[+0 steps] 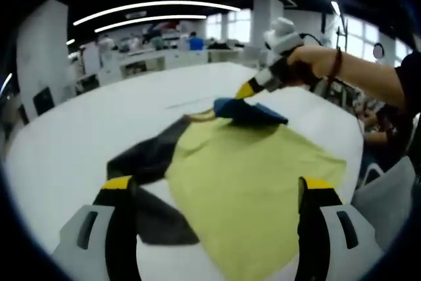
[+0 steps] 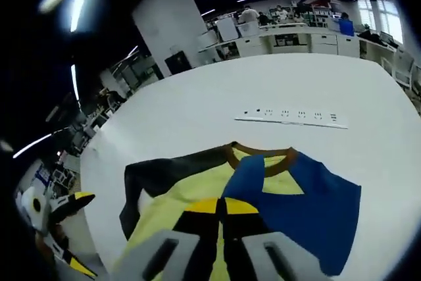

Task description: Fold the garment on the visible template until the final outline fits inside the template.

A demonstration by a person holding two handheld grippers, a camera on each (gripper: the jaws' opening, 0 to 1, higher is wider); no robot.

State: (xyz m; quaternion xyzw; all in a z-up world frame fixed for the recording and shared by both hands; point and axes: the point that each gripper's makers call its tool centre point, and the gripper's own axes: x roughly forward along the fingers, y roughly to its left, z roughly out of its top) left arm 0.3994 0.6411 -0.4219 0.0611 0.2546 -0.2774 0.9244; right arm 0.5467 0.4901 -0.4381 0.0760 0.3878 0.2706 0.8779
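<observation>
A T-shirt lies on the white table (image 1: 79, 129) with a yellow-green body (image 1: 247, 176), a dark grey sleeve (image 1: 148, 156) and a blue sleeve (image 1: 247, 111). A brown collar (image 2: 260, 159) shows in the right gripper view. My left gripper (image 1: 217, 185) hangs open over the near part of the shirt, one jaw above the grey sleeve and one above the yellow body. My right gripper (image 2: 222, 207) is shut on the blue sleeve (image 2: 309, 208), where it meets the yellow body (image 2: 177, 195). In the left gripper view the right gripper (image 1: 248, 89) comes in from the right, held by a hand.
A white power strip (image 2: 293, 118) lies on the table beyond the collar. The left gripper (image 2: 79, 231) shows at the table's edge. Desks, cabinets and people stand far behind. A person's arm (image 1: 355, 70) reaches over the table's right side.
</observation>
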